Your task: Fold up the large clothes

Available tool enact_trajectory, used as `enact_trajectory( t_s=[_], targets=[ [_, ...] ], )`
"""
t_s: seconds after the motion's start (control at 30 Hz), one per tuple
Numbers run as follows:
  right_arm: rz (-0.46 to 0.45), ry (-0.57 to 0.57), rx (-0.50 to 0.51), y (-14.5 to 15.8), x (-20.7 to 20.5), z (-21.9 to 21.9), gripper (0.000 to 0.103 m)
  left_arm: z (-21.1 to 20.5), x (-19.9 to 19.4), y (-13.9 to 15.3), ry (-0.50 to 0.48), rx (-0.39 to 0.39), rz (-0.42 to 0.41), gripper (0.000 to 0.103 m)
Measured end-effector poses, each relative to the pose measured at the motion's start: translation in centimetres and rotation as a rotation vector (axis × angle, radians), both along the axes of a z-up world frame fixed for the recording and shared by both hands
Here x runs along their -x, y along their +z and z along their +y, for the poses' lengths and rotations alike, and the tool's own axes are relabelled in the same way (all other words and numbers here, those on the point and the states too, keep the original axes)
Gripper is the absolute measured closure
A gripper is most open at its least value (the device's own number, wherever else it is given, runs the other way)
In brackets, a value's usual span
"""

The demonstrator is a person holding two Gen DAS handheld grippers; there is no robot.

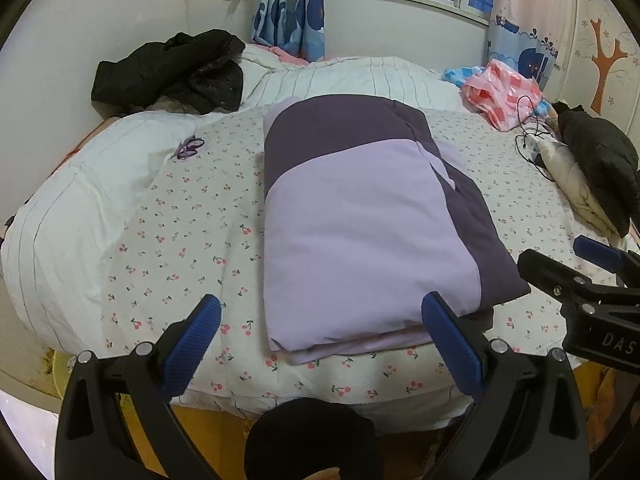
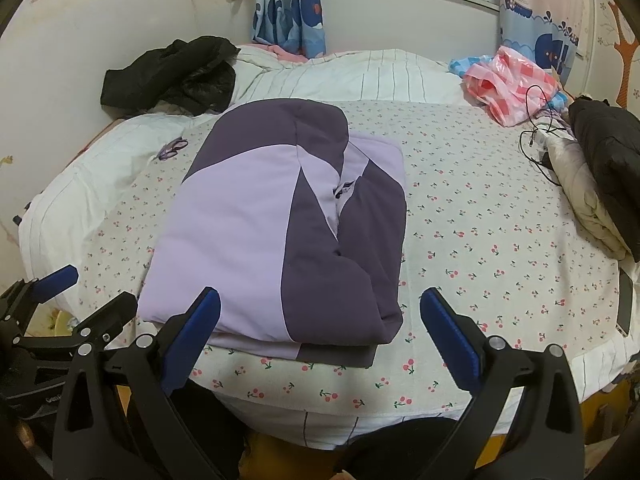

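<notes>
A large lilac and dark purple garment (image 1: 360, 216) lies folded into a thick rectangle on the cherry-print bed sheet (image 1: 192, 240). It also shows in the right wrist view (image 2: 280, 232). My left gripper (image 1: 320, 320) is open and empty, held at the near edge of the bed in front of the garment's near end. My right gripper (image 2: 320, 312) is open and empty, just before the garment's near right corner. The right gripper shows at the right edge of the left wrist view (image 1: 592, 276). The left gripper shows at the left edge of the right wrist view (image 2: 64, 308).
A black jacket (image 1: 172, 72) lies at the far left on the white striped duvet (image 1: 360, 76). A pink checked plastic bag (image 1: 504, 92), cables (image 1: 528, 132) and a black and cream coat (image 1: 592, 172) lie at the right. A phone (image 2: 625, 304) lies at the bed's right edge.
</notes>
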State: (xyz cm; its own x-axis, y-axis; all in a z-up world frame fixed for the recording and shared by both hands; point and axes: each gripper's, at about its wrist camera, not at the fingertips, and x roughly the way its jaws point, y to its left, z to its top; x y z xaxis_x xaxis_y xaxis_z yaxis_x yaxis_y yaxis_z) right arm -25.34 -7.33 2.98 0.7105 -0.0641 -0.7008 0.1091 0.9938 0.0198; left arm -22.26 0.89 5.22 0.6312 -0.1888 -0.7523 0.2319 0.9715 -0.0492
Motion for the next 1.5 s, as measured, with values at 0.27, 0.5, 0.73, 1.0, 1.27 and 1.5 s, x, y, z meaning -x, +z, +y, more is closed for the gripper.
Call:
enact_trajectory(
  t_s=[0.27, 0.5, 0.73, 1.0, 1.27, 1.5],
  targets=[
    [0.005, 0.001, 0.002, -0.3, 0.0, -0.1, 0.007, 0.1, 0.0, 0.1, 0.007, -0.001, -0.002, 0.007],
    [0.018, 0.007, 0.005, -0.8, -0.1, -0.4, 0.007, 0.6, -0.4, 0.0, 0.006, 0.025, 0.014, 0.007],
    [0.028, 0.014, 0.005, -1.1, -0.4, -0.9, 0.007, 0.7, -0.4, -0.2, 0.004, 0.033, 0.021, 0.007],
    [0.034, 0.017, 0.004, -1.2, -0.7, -1.0, 0.007, 0.5, -0.3, -0.4, -0.006, 0.035, 0.026, 0.007],
    [0.042, 0.019, 0.004, -1.7, -0.9, -1.4, 0.007, 0.5, -0.6, -0.6, -0.007, 0.028, 0.039, 0.007],
    [0.044, 0.02, 0.005, -1.7, -1.0, -1.4, 0.007, 0.5, -0.7, -0.7, -0.009, 0.02, 0.037, 0.007]
  ],
)
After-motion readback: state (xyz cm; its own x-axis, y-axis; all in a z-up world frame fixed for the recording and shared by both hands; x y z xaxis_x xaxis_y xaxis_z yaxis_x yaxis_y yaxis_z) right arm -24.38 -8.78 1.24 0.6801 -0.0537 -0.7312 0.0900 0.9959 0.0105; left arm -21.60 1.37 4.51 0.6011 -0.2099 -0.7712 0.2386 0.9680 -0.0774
